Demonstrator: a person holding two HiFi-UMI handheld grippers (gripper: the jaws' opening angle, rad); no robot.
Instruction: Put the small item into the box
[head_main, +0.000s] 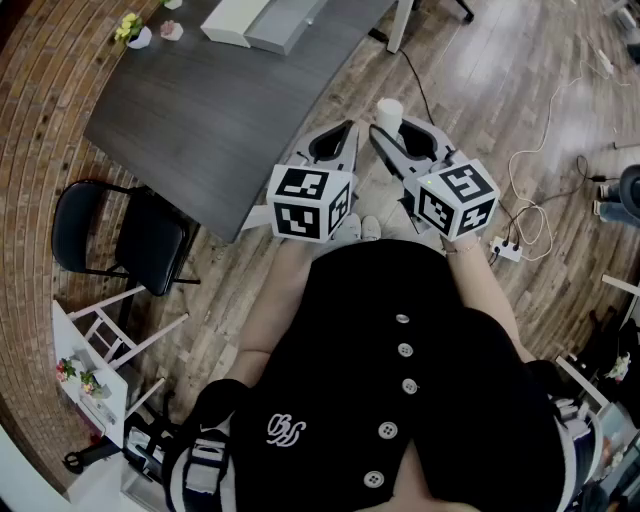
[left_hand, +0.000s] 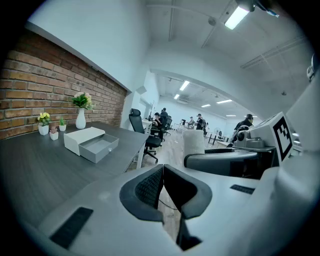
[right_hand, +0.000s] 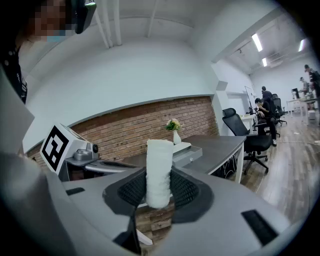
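Note:
A small white roll (head_main: 389, 112) stands upright between the pads of my right gripper (head_main: 392, 130), which is shut on it. In the right gripper view the roll (right_hand: 159, 172) fills the gap of the right gripper (right_hand: 159, 189). My left gripper (head_main: 349, 130) is held next to it, shut with nothing inside; its left gripper (left_hand: 161, 189) pads meet. The box (head_main: 265, 20), a white case with a grey drawer pulled open, sits on the dark desk (head_main: 210, 110) at its far end. It also shows as the box (left_hand: 90, 144) and the box (right_hand: 189, 151).
Both grippers hang over wooden floor off the desk's corner. Small flower pots (head_main: 130, 28) and a vase (left_hand: 81, 118) stand by the brick wall. A black chair (head_main: 130, 235) is at the left, a power strip with cables (head_main: 505, 250) at the right. People sit far off.

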